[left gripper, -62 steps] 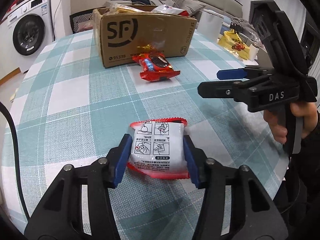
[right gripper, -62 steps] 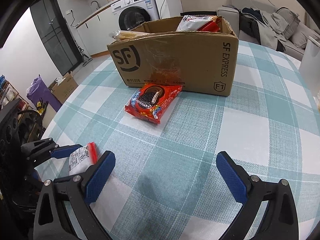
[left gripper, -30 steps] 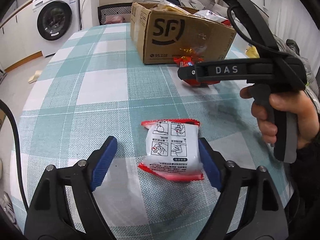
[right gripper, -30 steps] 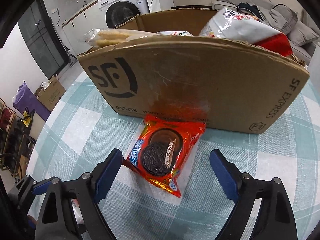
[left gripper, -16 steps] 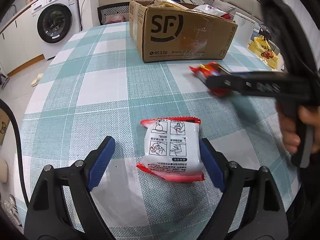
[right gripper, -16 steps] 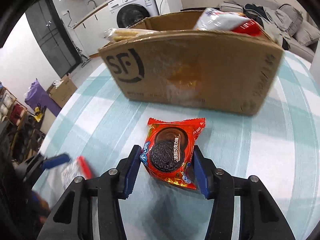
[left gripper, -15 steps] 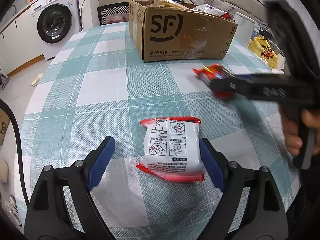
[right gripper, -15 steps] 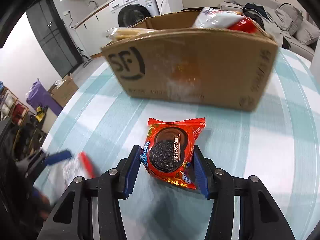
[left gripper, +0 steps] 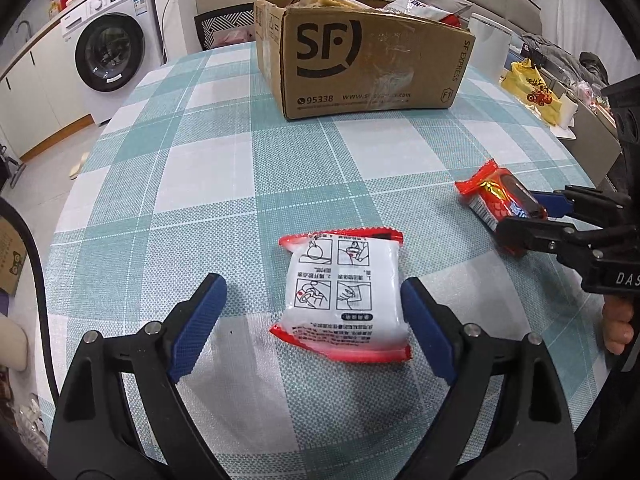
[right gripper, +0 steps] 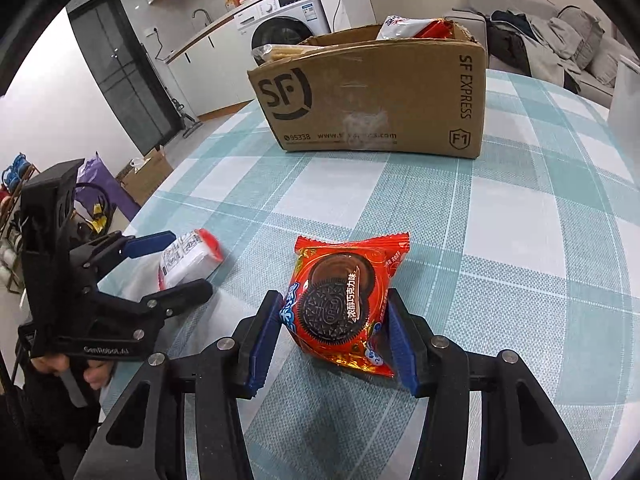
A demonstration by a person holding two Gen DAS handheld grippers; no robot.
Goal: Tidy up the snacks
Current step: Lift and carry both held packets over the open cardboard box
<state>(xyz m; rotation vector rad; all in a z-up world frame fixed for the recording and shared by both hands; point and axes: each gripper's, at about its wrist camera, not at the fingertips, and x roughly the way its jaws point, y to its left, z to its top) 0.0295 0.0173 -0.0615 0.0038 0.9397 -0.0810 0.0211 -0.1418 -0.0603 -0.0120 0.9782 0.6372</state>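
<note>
A white snack packet with red ends [left gripper: 346, 292] lies flat on the checked tablecloth [left gripper: 200, 160]. My left gripper [left gripper: 312, 286] straddles it, and its jaws are opening. The left pad stands well clear and the right pad sits by the packet's edge. My right gripper [right gripper: 335, 304] is shut on a red chocolate-cookie packet [right gripper: 344, 300], with blue pads pressing both sides. In the left wrist view that packet [left gripper: 496, 196] hangs low over the table's right side in the right gripper [left gripper: 520, 216]. The SF cardboard box [left gripper: 360, 68] stands at the far side, with snack bags poking out of its top.
A washing machine [left gripper: 108, 52] stands beyond the table at the left. Right of the box are a white container [left gripper: 490, 44] and a yellow bag [left gripper: 532, 92]. A hand [left gripper: 618, 328] grips the right tool's handle. The table's round edge falls away at the left.
My right gripper closed on the red cookie packet by the box and drew it back toward the near right. My left jaws widened and let go of the white packet.
</note>
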